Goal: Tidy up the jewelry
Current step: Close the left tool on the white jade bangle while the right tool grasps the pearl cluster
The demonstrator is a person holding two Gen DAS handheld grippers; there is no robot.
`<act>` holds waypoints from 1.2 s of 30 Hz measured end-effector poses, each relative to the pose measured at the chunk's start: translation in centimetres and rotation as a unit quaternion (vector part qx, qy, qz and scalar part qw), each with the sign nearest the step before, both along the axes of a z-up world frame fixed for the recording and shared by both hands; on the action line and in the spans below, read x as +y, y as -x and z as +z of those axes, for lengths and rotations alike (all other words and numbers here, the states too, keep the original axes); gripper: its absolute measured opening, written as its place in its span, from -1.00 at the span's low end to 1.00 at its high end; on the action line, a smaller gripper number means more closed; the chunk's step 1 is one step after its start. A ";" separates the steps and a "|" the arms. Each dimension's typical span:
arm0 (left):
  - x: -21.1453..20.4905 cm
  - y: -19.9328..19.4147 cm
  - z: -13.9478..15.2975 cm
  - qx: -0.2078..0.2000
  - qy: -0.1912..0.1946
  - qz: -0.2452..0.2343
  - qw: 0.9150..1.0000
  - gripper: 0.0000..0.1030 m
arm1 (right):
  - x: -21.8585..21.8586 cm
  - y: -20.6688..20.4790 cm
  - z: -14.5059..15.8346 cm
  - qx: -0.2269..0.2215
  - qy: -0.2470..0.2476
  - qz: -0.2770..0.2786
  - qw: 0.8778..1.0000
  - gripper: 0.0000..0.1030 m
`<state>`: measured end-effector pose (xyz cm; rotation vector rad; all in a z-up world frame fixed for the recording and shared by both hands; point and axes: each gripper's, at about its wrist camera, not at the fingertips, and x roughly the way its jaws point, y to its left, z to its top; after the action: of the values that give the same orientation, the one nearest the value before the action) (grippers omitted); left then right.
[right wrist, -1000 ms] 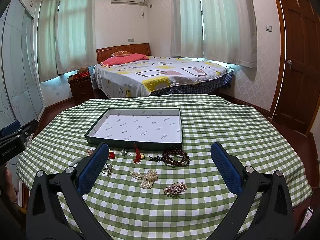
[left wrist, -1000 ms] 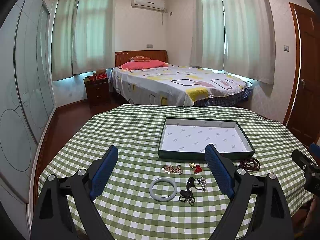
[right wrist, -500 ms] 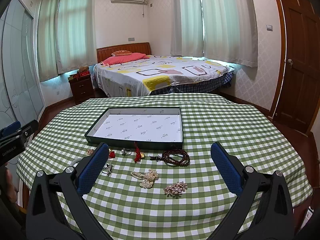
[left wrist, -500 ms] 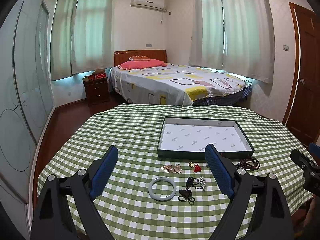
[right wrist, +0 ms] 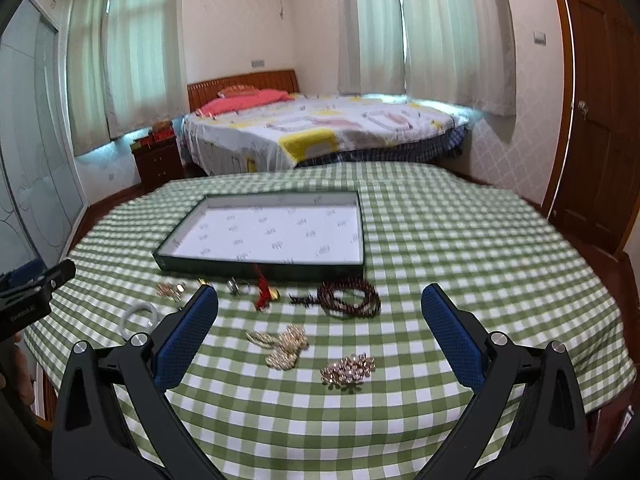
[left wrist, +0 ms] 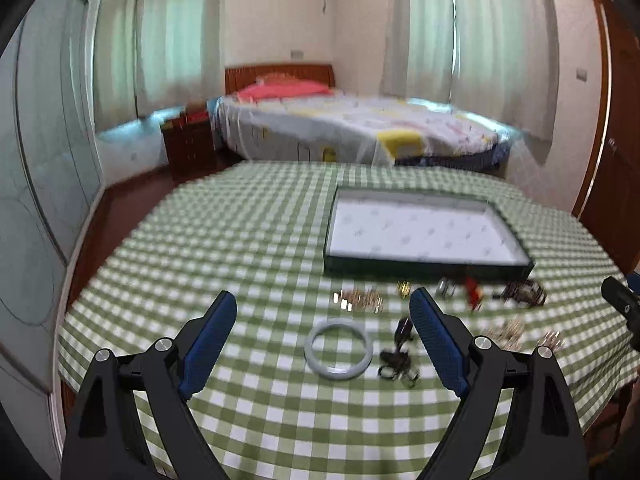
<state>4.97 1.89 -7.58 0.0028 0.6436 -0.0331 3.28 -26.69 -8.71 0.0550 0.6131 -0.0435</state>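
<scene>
We are at the very start here: both tools hover over the checked table point(right wrist: 460, 240), the left gripper point(left wrist: 322, 322) spread wide and empty, the right gripper point(right wrist: 320, 312) just as wide and empty. The tray point(right wrist: 256, 270) sits bare at the far side, and the jewelry lies loose just near of it: a pale bangle point(left wrist: 339, 348) between our left fingers, dark beads point(right wrist: 348, 298), a pearl cluster point(right wrist: 280, 346) and a sparkly brooch point(right wrist: 348, 368) ahead of the right. Next, we judge, one gripper drops onto a piece, closes gently, and lifts it over the tray's rim.
</scene>
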 end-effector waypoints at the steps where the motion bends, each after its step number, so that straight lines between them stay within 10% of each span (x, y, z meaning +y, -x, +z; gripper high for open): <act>1: 0.1 -0.4 -0.8 0.011 -0.001 0.000 1.000 0.66 | -0.2 -0.4 -0.6 0.009 -0.001 -0.001 1.000 0.92; 13: -0.2 -6.0 -7.7 0.104 0.011 -0.008 0.994 0.66 | -1.2 -4.5 -6.1 0.094 -0.013 -0.003 0.996 0.92; 31: -0.8 -7.8 -10.3 0.140 -0.015 -0.016 0.990 0.69 | -1.5 -5.9 -7.2 0.112 -0.022 -0.001 0.993 0.92; 36: -0.4 -7.6 -10.1 0.135 -0.013 -0.020 0.991 0.37 | -1.5 -5.9 -7.3 0.113 -0.023 -0.001 0.993 0.92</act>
<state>12.61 1.44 -17.65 0.0367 0.9148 -0.0637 9.13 -28.20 -16.02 0.0953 0.8412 -0.0376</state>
